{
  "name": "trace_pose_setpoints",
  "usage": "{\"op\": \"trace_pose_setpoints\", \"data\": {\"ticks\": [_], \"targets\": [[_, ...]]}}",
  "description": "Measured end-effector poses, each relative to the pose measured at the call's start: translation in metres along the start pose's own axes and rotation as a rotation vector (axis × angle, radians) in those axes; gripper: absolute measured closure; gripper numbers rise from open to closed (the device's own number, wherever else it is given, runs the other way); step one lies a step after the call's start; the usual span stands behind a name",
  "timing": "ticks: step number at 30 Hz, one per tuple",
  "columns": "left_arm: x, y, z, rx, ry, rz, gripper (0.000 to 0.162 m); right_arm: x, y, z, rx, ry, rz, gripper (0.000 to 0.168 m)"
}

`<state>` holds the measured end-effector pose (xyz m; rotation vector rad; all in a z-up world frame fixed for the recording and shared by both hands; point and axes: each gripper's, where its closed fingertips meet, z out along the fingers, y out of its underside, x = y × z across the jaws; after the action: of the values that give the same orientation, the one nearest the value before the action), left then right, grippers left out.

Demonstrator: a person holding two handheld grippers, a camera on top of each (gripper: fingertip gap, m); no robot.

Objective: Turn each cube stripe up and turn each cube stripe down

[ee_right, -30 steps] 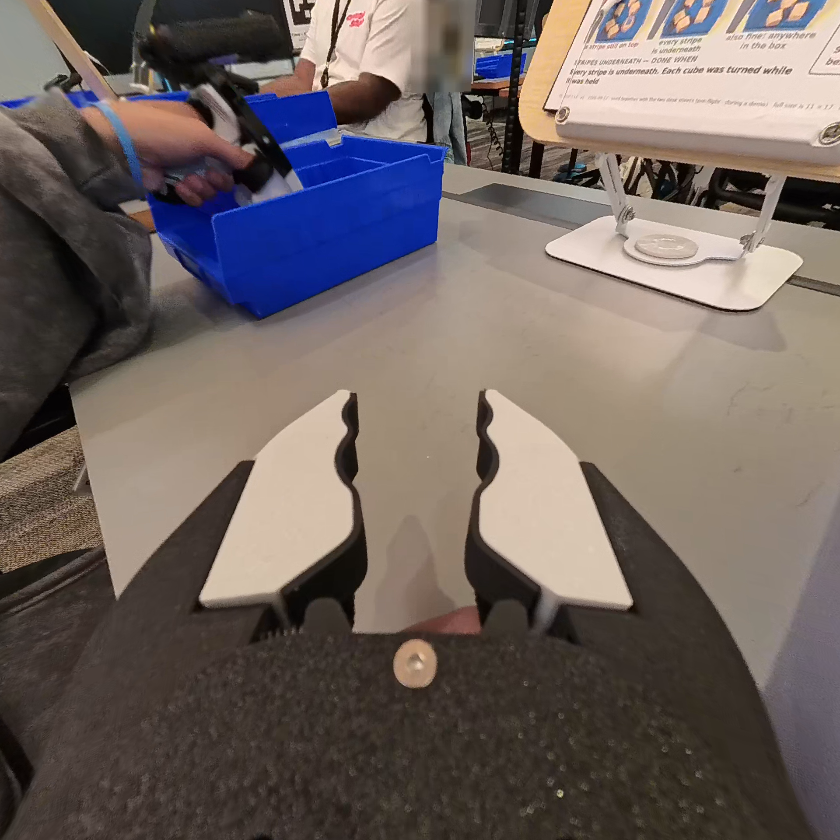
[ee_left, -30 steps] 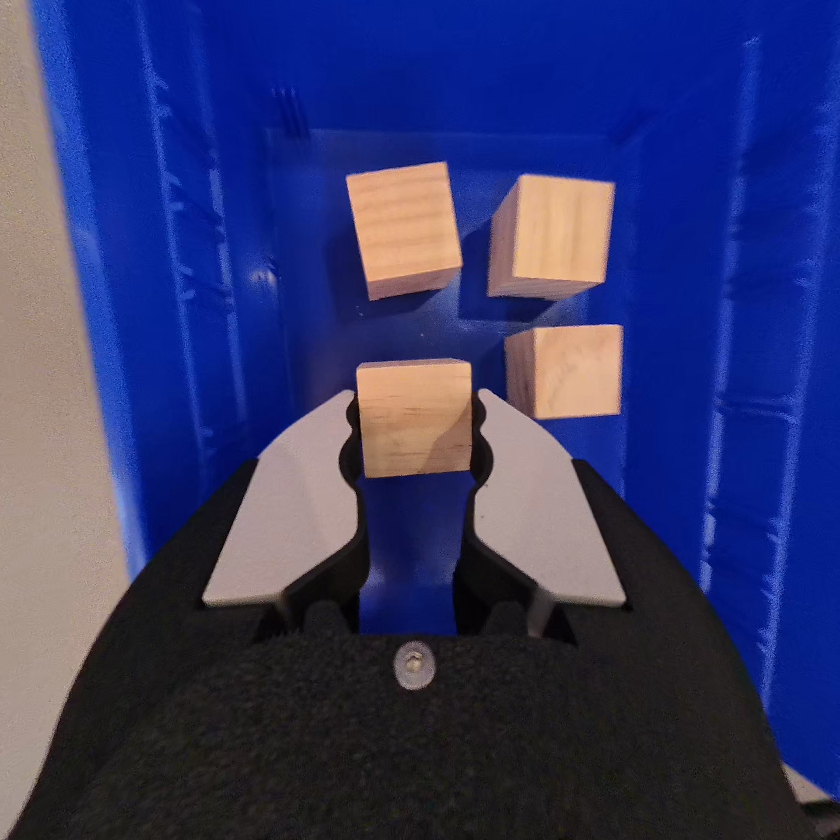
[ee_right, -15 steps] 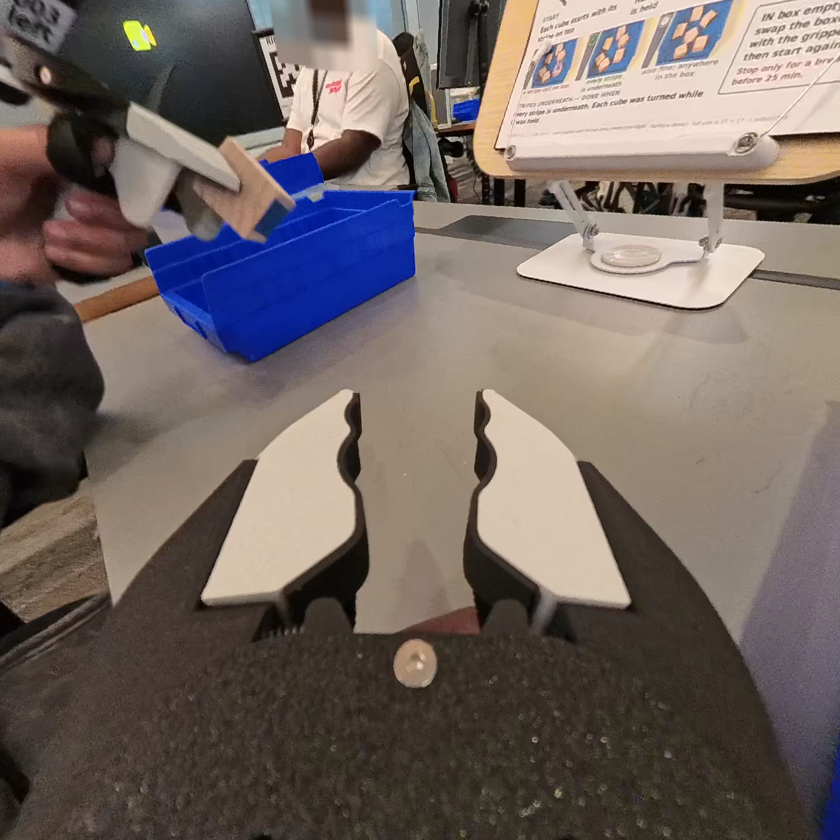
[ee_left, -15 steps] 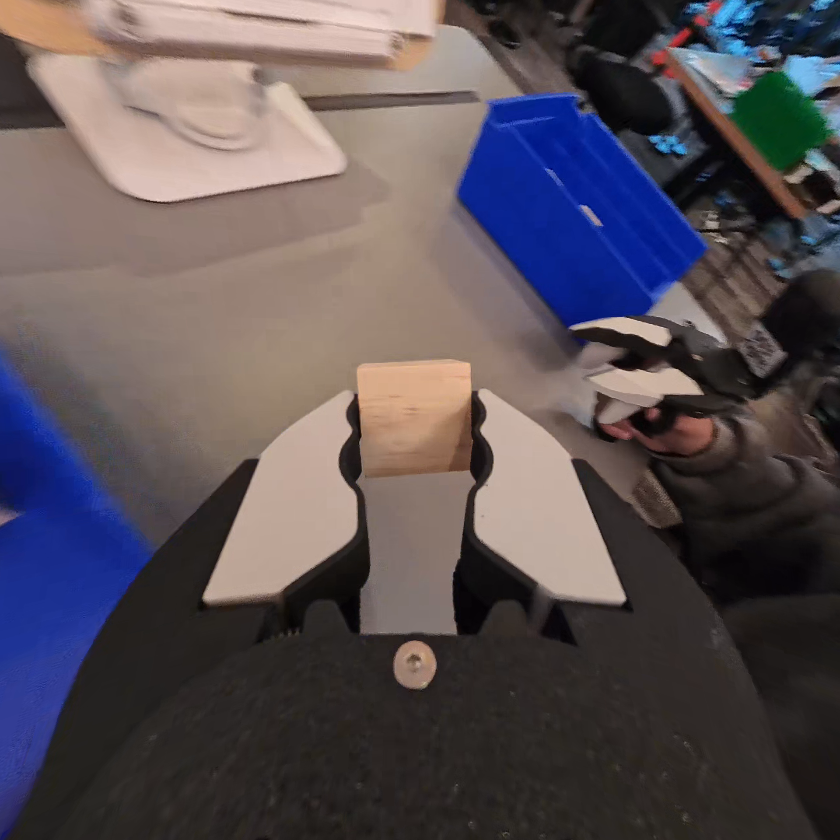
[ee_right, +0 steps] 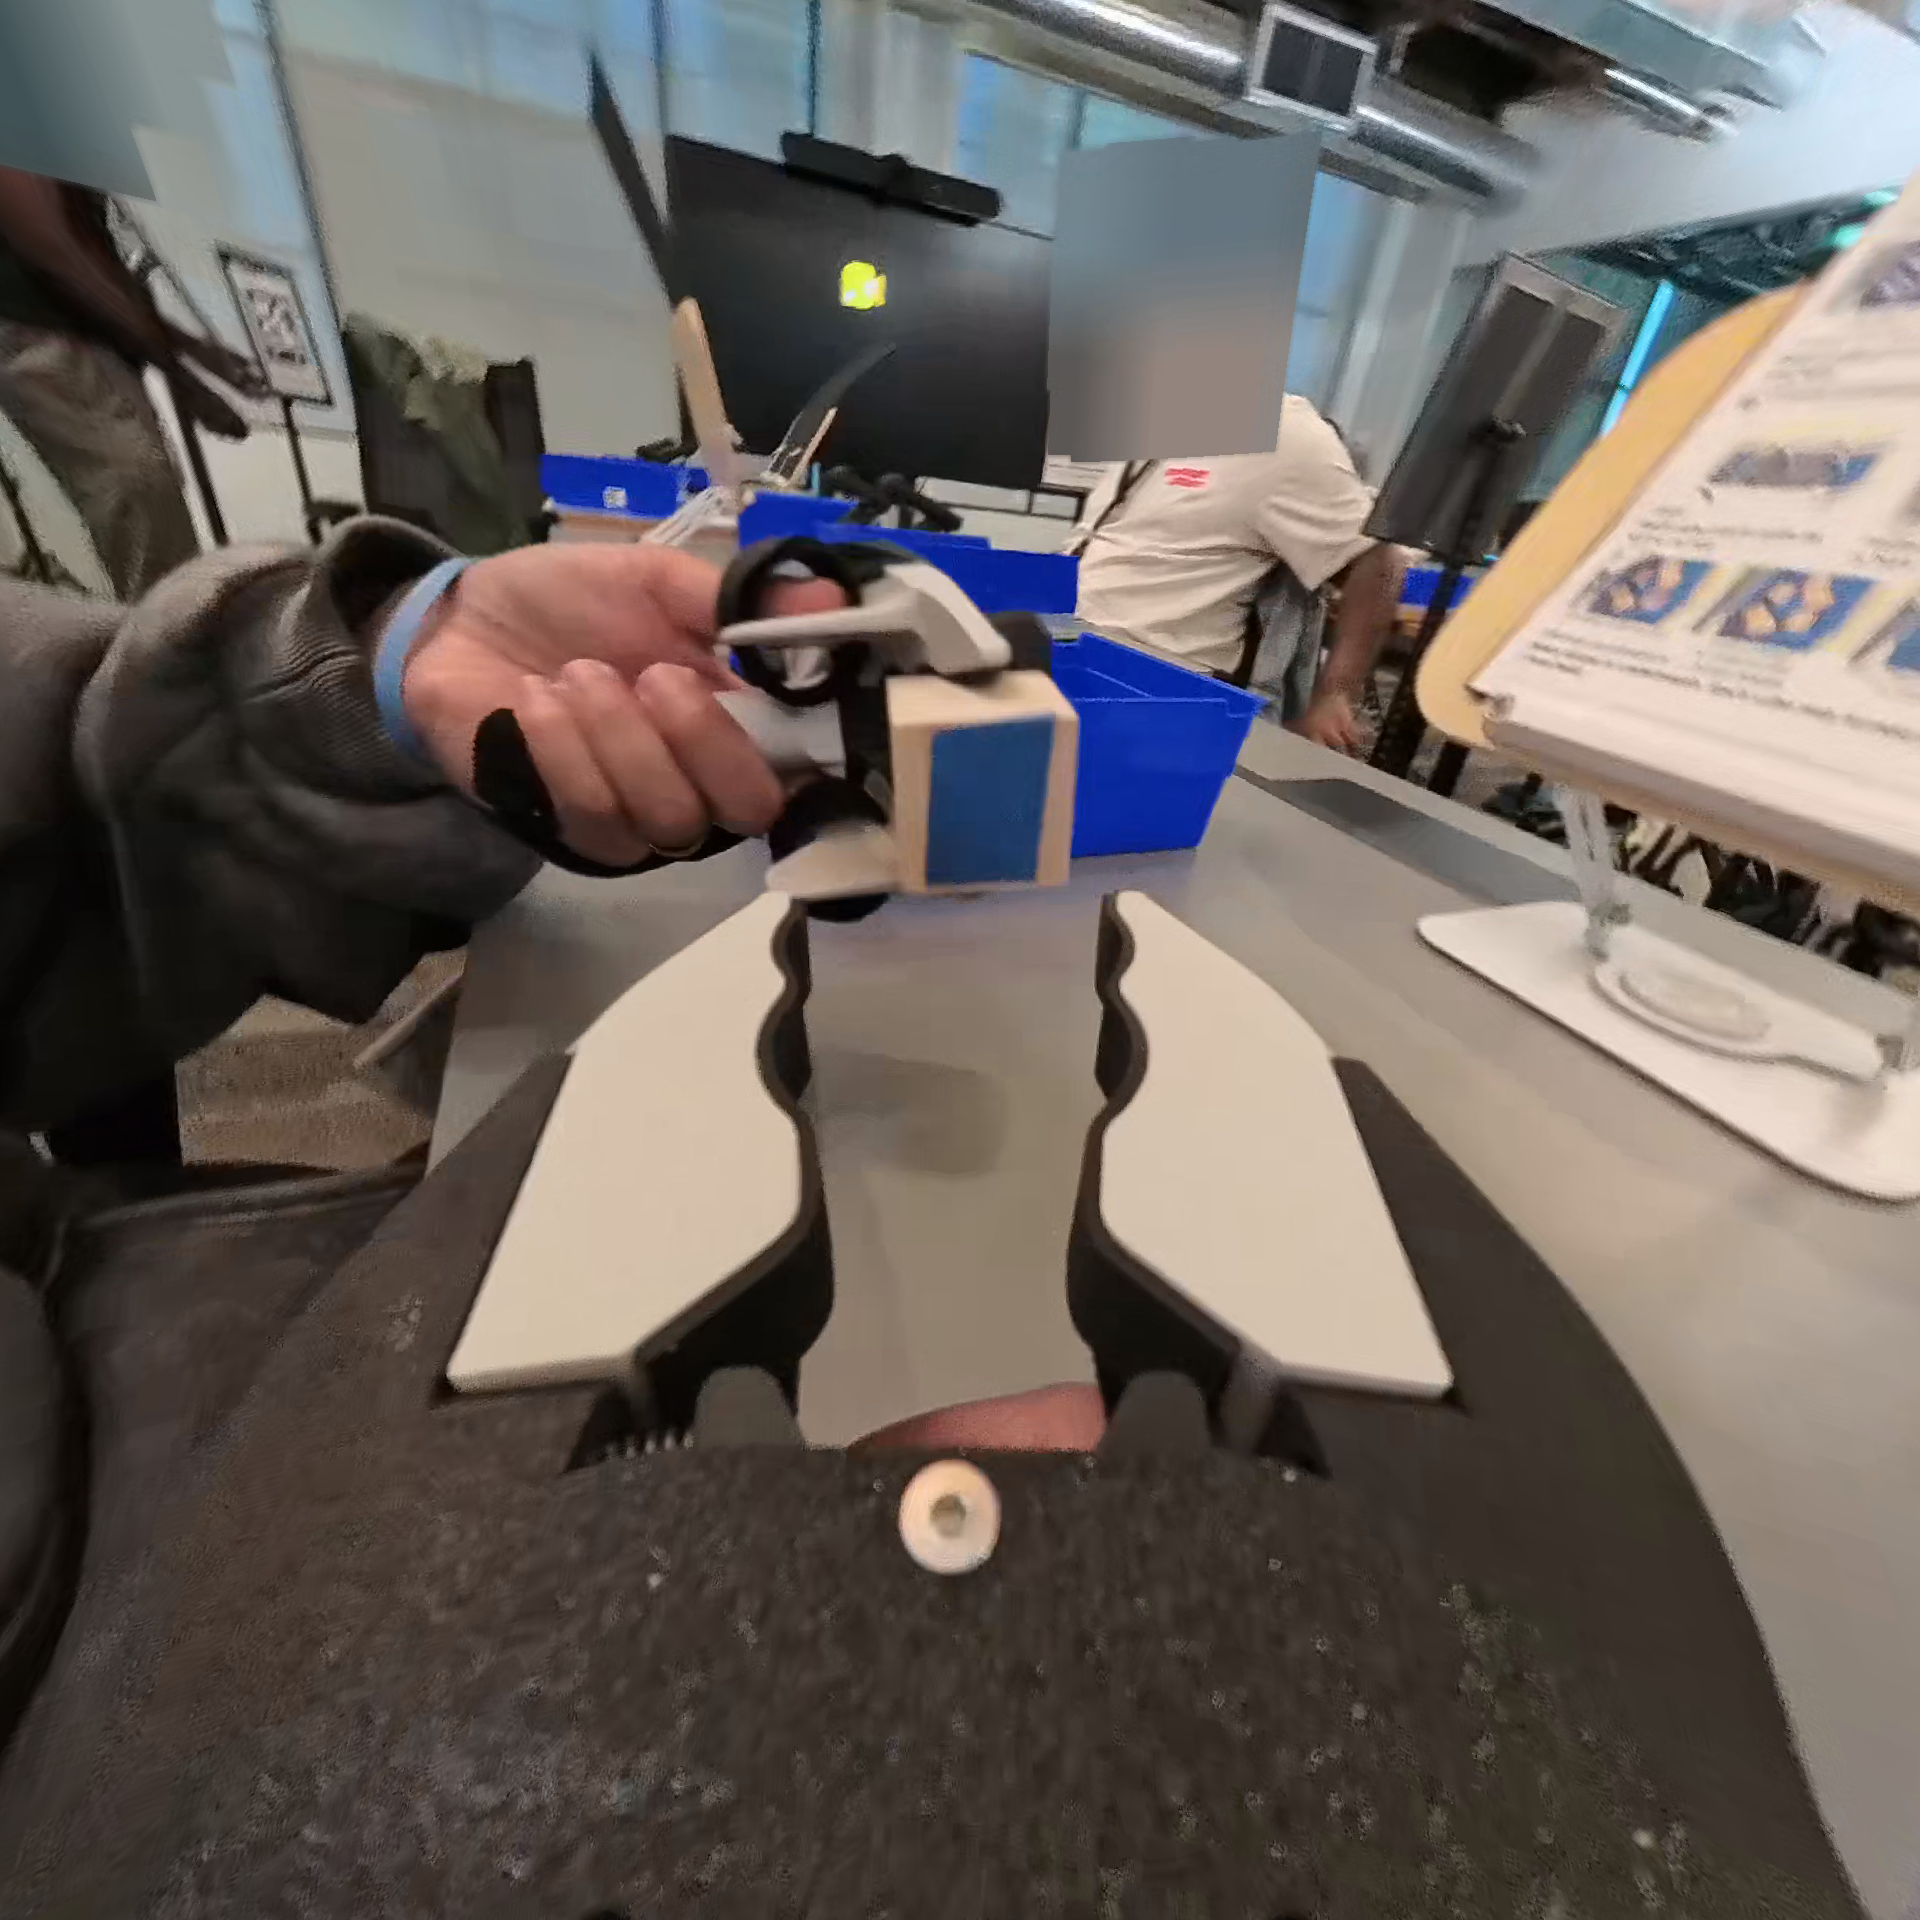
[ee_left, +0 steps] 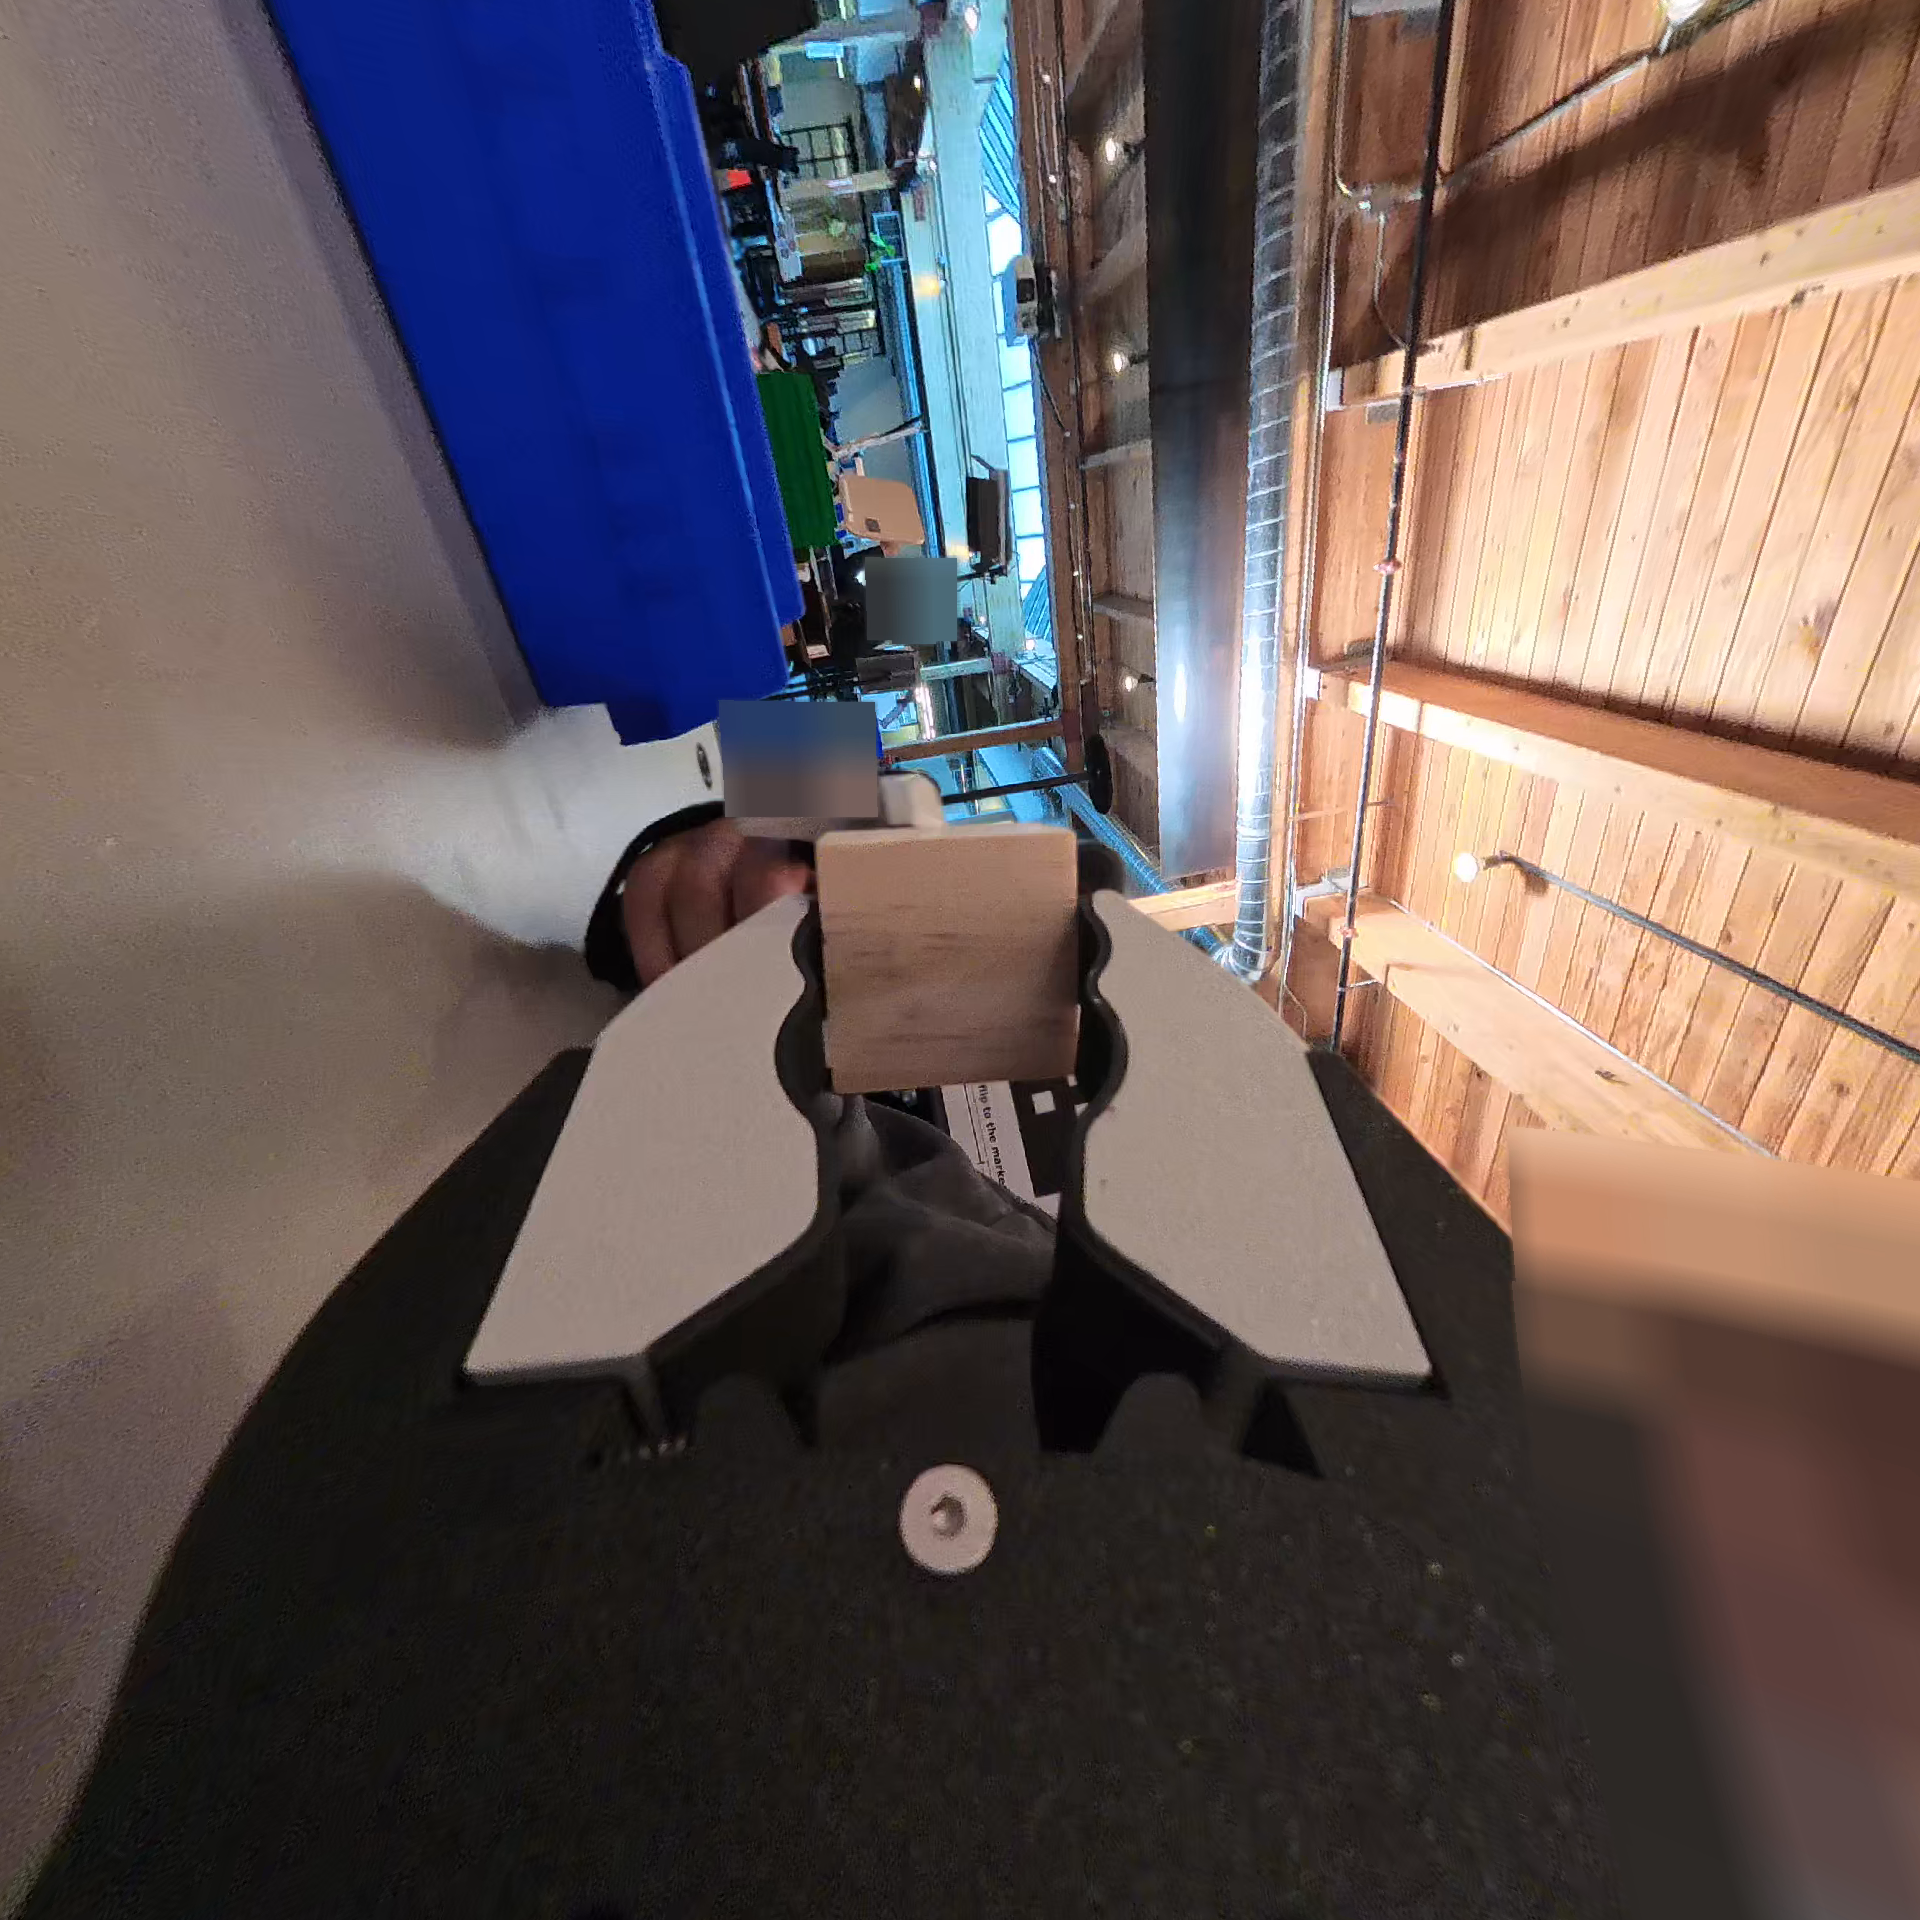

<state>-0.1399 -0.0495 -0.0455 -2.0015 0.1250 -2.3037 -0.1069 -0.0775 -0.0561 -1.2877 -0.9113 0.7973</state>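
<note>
My left gripper (ee_left: 948, 920) is shut on a wooden cube (ee_left: 948, 961), held in the air and rolled on its side. In the right wrist view that cube (ee_right: 982, 795) shows its blue stripe face toward the camera, just beyond my right gripper's tips. My right gripper (ee_right: 951, 914) is open and empty, low over the grey table (ee_right: 1351, 1039), its fingers (ee_right: 665, 1174) pointing at the held cube. The left gripper (ee_right: 883, 717) and the hand holding it show in the right wrist view. The other cubes are out of view.
A blue bin (ee_right: 1132, 748) stands on the table behind the held cube. Another blue bin (ee_left: 561, 343) shows in the left wrist view. An instruction sheet on a white stand (ee_right: 1683, 1018) is at the right. People stand behind the table.
My left gripper lifted the cube out of the blue bin, swung toward the right gripper and rolled sideways. The cube's stripe now faces the right gripper, which has tilted up slightly.
</note>
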Motion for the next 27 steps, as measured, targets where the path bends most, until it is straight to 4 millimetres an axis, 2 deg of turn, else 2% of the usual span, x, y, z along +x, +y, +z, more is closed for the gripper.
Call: {"op": "trace_pose_setpoints", "data": {"ticks": [4,9,14,15,16,20,24,25,27], "targets": [[0.002,0.000,0.002,0.013,0.036,-0.043,0.118,0.005,-0.007,0.010,-0.046,-0.006,-0.108,0.109],[0.013,0.004,0.005,0.003,0.053,-0.025,0.118,0.016,-0.011,0.029,-0.059,-0.021,-0.100,0.098],[0.009,0.004,0.006,0.005,0.047,-0.031,0.118,0.006,-0.007,0.046,-0.050,-0.063,-0.076,0.092],[0.007,0.005,0.007,-0.001,0.046,-0.036,0.118,0.003,-0.005,0.049,-0.056,-0.070,-0.082,0.099],[0.005,0.005,0.008,-0.002,0.046,-0.039,0.118,0.002,-0.003,0.049,-0.063,-0.070,-0.096,0.122],[0.005,0.009,0.009,-0.035,0.050,-0.022,0.118,0.001,-0.003,0.046,-0.090,-0.121,-0.041,0.123],[0.003,0.011,0.012,-0.069,0.065,0.011,0.117,0.001,-0.003,0.043,-0.099,-0.107,-0.060,0.123],[0.002,0.012,0.012,-0.082,0.047,0.051,0.115,0.000,-0.003,0.041,-0.102,-0.111,-0.057,0.123],[-0.003,0.012,0.010,-0.090,-0.015,0.157,0.097,0.003,-0.005,0.035,-0.100,-0.090,-0.060,0.123]]}}
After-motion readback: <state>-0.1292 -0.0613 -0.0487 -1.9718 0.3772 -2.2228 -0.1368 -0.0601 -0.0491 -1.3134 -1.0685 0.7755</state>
